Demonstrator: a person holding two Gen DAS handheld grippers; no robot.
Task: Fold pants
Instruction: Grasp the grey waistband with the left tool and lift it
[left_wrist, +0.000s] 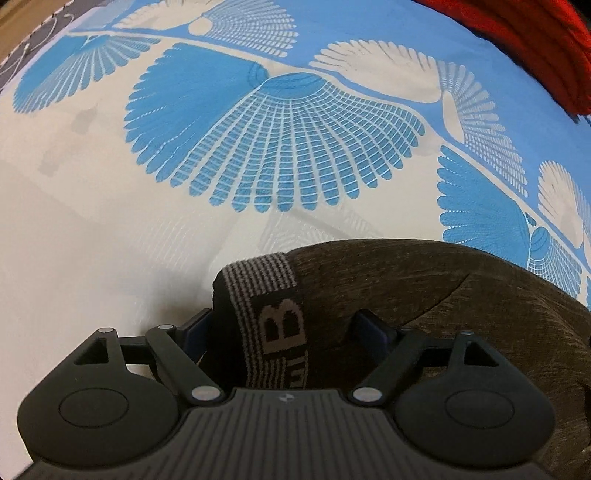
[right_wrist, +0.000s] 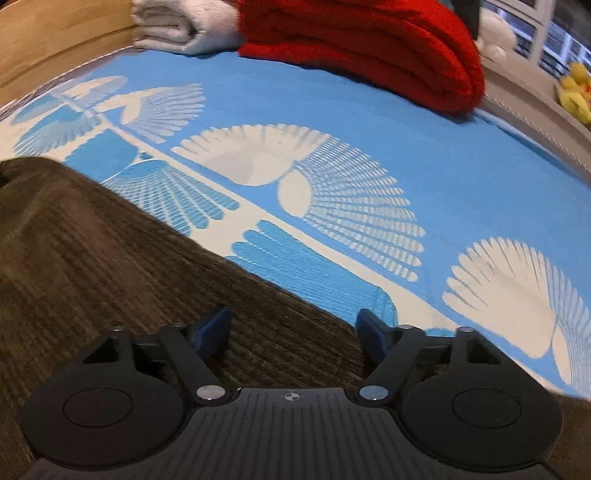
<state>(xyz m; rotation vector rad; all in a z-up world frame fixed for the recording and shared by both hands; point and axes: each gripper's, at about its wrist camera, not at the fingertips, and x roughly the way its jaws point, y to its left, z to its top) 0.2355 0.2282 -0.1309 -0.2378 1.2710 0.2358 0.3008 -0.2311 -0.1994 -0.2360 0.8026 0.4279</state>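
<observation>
Left gripper (left_wrist: 286, 325): my jaws stand wide, released, straddling the striped waistband (left_wrist: 271, 314).
Right gripper (right_wrist: 293, 326): my jaws are apart, released, over the pants' edge.
Pants (right_wrist: 110, 258): brown, lying on the bed sheet (right_wrist: 461, 177).
Beyond: red blanket (right_wrist: 369, 48), white towel (right_wrist: 177, 26).

Your left wrist camera looks steeply down along its fingers, very close to the brown pants (left_wrist: 424, 295) and their striped waistband (left_wrist: 273, 295), with the blue-and-white bedsheet (left_wrist: 258, 147) spreading beyond. Your right wrist camera sits close over the pants (right_wrist: 110, 258) too, but tilts less steeply, so it sees across the bedsheet (right_wrist: 369, 110) to the red blanket (right_wrist: 369, 48), white towel (right_wrist: 177, 26) and wooden board (right_wrist: 55, 40). Both views share the pants, the sheet and the red blanket (left_wrist: 546, 48).
</observation>
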